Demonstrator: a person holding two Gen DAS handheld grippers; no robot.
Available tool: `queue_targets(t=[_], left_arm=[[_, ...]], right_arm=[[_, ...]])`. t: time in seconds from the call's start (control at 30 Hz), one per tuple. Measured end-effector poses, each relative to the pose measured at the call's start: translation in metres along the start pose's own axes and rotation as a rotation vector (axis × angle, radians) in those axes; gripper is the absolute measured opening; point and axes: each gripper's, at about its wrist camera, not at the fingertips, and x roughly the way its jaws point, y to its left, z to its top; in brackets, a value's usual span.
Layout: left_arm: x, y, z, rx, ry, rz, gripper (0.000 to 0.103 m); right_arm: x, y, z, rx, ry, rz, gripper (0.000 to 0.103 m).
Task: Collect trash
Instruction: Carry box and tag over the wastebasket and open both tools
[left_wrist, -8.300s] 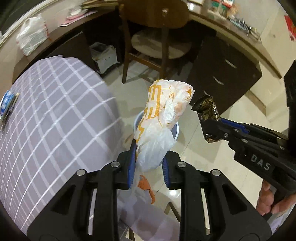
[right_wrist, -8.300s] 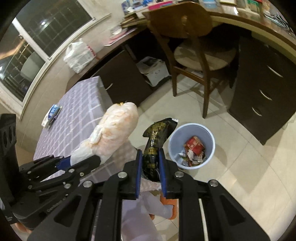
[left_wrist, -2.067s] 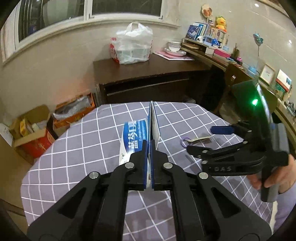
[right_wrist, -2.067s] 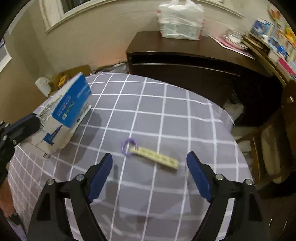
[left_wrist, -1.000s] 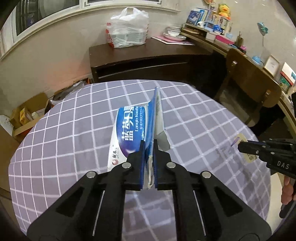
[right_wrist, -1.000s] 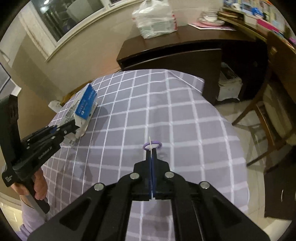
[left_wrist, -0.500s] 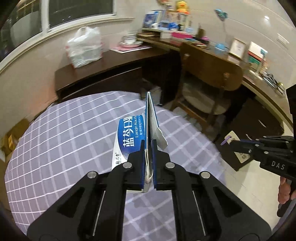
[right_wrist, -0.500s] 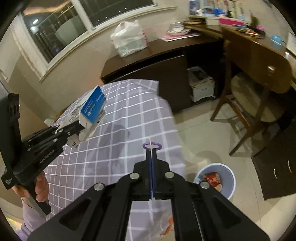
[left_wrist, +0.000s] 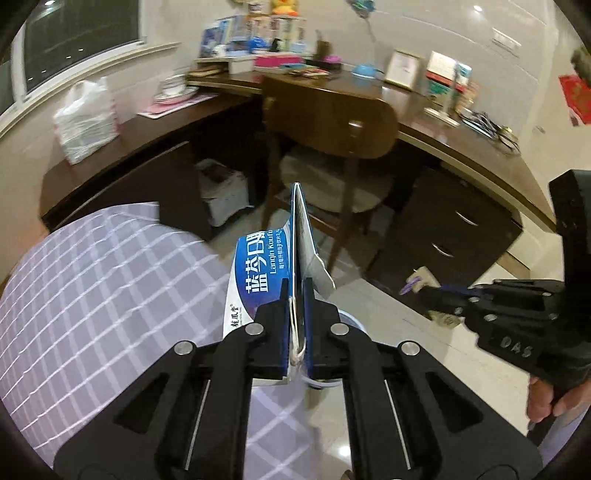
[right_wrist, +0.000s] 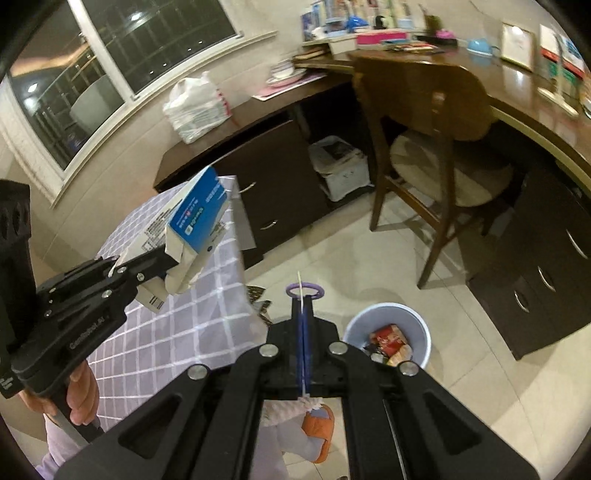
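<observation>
My left gripper (left_wrist: 297, 295) is shut on a flattened blue and white carton (left_wrist: 258, 273), held in the air past the table's edge; the carton also shows in the right wrist view (right_wrist: 192, 221). My right gripper (right_wrist: 303, 295) is shut on a thin paper tag with a purple ring (right_wrist: 305, 290), held above the floor; the tag also shows in the left wrist view (left_wrist: 419, 282). A pale blue trash bin (right_wrist: 388, 314) with wrappers inside stands on the floor just right of the right gripper. In the left wrist view the bin is mostly hidden behind the fingers.
The round table with a purple checked cloth (left_wrist: 92, 288) is at the left. A wooden chair (right_wrist: 424, 103) and a dark curved desk with drawers (right_wrist: 546, 258) stand beyond the bin. A white box (right_wrist: 340, 166) sits under the desk. My orange slipper (right_wrist: 319, 432) is below.
Both grippers have swung right, away from the table, carrying the carton and the tag. The bin is now closer to the right gripper.
</observation>
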Motion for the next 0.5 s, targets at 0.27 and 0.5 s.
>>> queue_targets(t=[0.27, 0.5], left_arm=[[0.049, -0.068, 0.006, 0.132, 0.098, -0.074, 0.011], [0.103, -0.08, -0.007, 0.145, 0.222, -0.034, 0.051]], right_arm=[[0.0, -0.068, -0.026, 0.12, 0.02, -0.034, 0.002], [0.006, -0.107, -0.042, 0.188, 0.044, -0.082, 0.002]])
